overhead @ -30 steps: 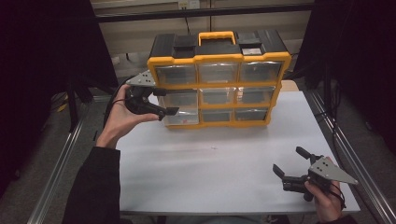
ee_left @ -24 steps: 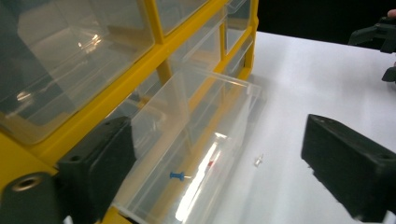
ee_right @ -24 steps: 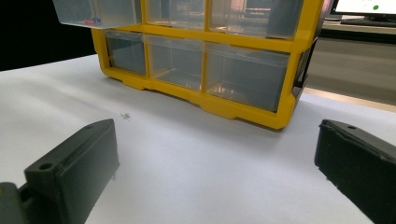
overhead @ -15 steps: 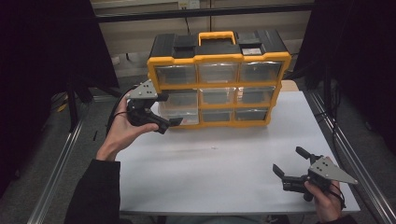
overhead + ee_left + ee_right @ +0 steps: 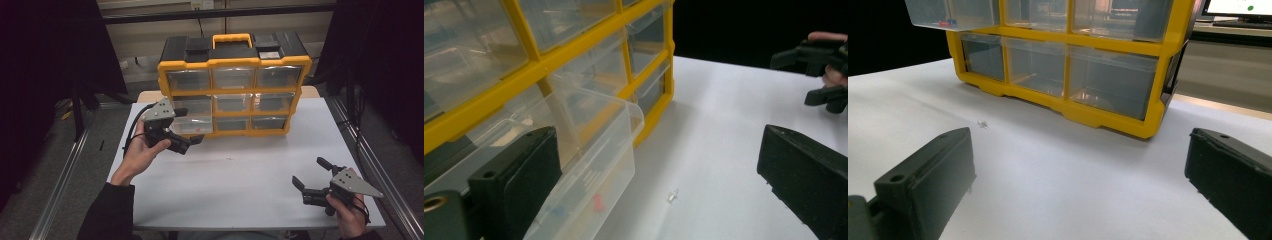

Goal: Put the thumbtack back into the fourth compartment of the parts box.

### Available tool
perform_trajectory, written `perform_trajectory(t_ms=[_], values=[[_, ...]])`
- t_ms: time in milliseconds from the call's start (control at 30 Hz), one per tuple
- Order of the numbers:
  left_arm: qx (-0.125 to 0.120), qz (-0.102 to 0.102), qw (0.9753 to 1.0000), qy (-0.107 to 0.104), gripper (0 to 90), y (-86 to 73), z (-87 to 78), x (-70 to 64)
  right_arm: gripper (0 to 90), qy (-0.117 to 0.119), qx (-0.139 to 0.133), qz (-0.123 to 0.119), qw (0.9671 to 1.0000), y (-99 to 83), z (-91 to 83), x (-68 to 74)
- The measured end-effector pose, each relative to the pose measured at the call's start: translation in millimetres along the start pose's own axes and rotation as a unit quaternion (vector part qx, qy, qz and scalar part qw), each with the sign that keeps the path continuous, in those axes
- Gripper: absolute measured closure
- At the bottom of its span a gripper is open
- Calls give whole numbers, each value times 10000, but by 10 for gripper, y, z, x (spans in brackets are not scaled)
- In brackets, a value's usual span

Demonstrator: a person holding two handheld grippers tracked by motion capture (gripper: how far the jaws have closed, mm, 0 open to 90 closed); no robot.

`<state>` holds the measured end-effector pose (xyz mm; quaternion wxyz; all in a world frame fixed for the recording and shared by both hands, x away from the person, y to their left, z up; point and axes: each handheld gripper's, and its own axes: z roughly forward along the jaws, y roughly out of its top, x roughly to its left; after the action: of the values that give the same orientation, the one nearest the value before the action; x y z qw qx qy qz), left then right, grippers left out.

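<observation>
Hovering wide open and empty, the left gripper (image 5: 189, 126) flanked the clear plastic drawer (image 5: 589, 165), which jutted half out of the yellow-framed organiser cabinet (image 5: 233, 85) at its middle-left slot. A careless pull could have tipped the drawer off its rails, spilling its small parts. The right gripper (image 5: 314, 175) rested open and empty, well apart

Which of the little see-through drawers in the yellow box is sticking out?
The clear plastic drawer at the left end of the middle row. It juts forward from the yellow organiser, beside the left gripper; the other drawers sit flush.
</observation>
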<state>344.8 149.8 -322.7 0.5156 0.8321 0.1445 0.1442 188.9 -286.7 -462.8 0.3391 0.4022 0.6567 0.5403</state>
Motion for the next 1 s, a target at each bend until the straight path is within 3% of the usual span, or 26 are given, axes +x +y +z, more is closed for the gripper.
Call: perform_trajectory(t_ms=[100,500,567,633,667,700,867,1000], values=[[-40,68,10000,50,34,-25,26,-63,0,-1,-1,-3,10000,0,1,0],[107,161,9992,-349,35,-114,199,-297,0,-4,-3,3,10000,0,0,0],[176,272,9982,-513,41,-132,228,-324,0,1,-7,-4,10000,0,1,1],[200,370,9982,-435,44,-147,234,-334,0,-1,7,-24,10000,1,0,2],[188,261,9981,-516,44,-158,243,-339,0,4,0,-22,10000,1,-1,3],[273,329,9975,-570,47,-165,248,-330,0,22,-2,-21,10000,1,-1,3],[394,289,9968,-628,51,-228,317,-367,0,15,-11,-18,10000,0,1,2],[528,243,9947,-845,56,-288,449,-451,0,30,2,-25,10000,1,1,8]])
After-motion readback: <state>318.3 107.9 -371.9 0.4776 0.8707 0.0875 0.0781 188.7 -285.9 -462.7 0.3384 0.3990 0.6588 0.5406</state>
